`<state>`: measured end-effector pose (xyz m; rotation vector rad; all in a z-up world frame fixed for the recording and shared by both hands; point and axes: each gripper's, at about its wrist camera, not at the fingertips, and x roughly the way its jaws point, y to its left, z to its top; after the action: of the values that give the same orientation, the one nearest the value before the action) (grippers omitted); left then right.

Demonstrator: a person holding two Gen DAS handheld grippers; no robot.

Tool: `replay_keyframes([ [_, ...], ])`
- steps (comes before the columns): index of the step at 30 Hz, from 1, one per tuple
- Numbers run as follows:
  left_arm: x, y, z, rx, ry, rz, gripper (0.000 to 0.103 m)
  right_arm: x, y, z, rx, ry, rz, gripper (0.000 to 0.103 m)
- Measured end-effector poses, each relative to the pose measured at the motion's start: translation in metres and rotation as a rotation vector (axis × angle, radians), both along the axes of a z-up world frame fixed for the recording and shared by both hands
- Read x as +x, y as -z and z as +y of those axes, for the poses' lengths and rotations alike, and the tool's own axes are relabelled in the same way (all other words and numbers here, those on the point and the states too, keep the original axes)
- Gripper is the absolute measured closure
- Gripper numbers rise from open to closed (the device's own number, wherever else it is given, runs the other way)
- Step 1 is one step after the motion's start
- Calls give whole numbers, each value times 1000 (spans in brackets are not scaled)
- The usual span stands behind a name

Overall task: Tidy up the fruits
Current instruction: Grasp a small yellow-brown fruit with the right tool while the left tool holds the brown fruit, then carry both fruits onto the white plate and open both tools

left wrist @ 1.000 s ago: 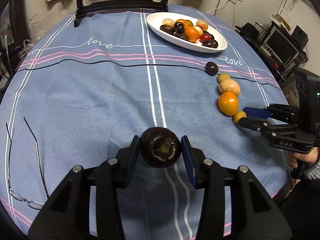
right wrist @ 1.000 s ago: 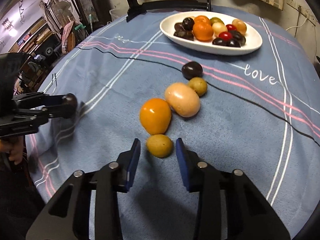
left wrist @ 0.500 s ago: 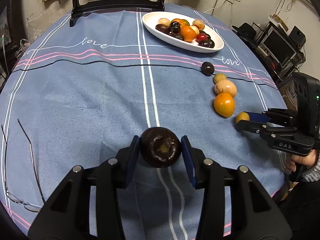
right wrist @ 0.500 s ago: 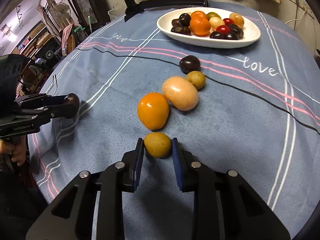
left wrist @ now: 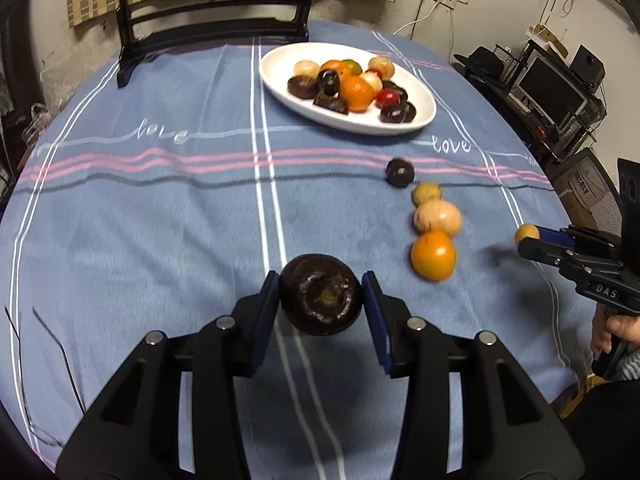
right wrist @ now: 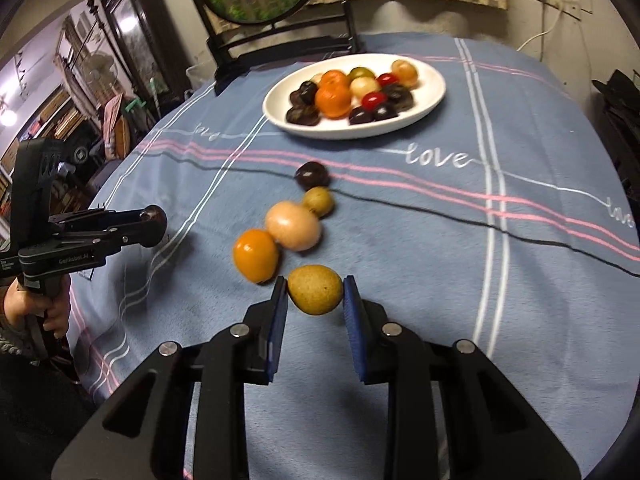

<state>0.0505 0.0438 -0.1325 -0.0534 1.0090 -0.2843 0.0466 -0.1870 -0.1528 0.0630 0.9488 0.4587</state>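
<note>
Fruit fills both of my tools. My left tool (left wrist: 321, 300) clamps a dark brown round fruit (left wrist: 321, 294) between its blue pads, lifted above the blue striped cloth on the surface (left wrist: 160, 220). My right tool (right wrist: 315, 298) grips a small yellow-green fruit (right wrist: 315, 289), also raised off the cloth. Beside it, toward the right edge of the surface, a line of four lies on the cloth: an orange fruit (right wrist: 256, 255), a pale peach fruit (right wrist: 293, 225), a small olive fruit (right wrist: 318, 201) and a dark plum (right wrist: 312, 175). Near the far edge, a white oval plate (right wrist: 434, 92) holds mixed fruit.
</note>
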Motion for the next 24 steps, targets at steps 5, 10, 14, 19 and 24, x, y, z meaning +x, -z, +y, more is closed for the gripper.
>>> replay_keyframes([
  [5, 26, -9, -8, 11, 17, -21, 60, 8, -11, -12, 11, 27, -20, 75],
  [10, 54, -19, -15, 14, 33, -42, 60, 26, -25, -17, 22, 39, -50, 75],
  [14, 81, -26, -20, 16, 43, -53, 60, 47, -34, -17, 30, 41, -71, 75],
  [19, 117, -35, -26, 22, 53, -69, 60, 80, -44, -11, 41, 33, -100, 75],
  [24, 155, -41, -38, 4, 61, -84, 60, 117, -48, -3, 59, 11, -115, 75],
])
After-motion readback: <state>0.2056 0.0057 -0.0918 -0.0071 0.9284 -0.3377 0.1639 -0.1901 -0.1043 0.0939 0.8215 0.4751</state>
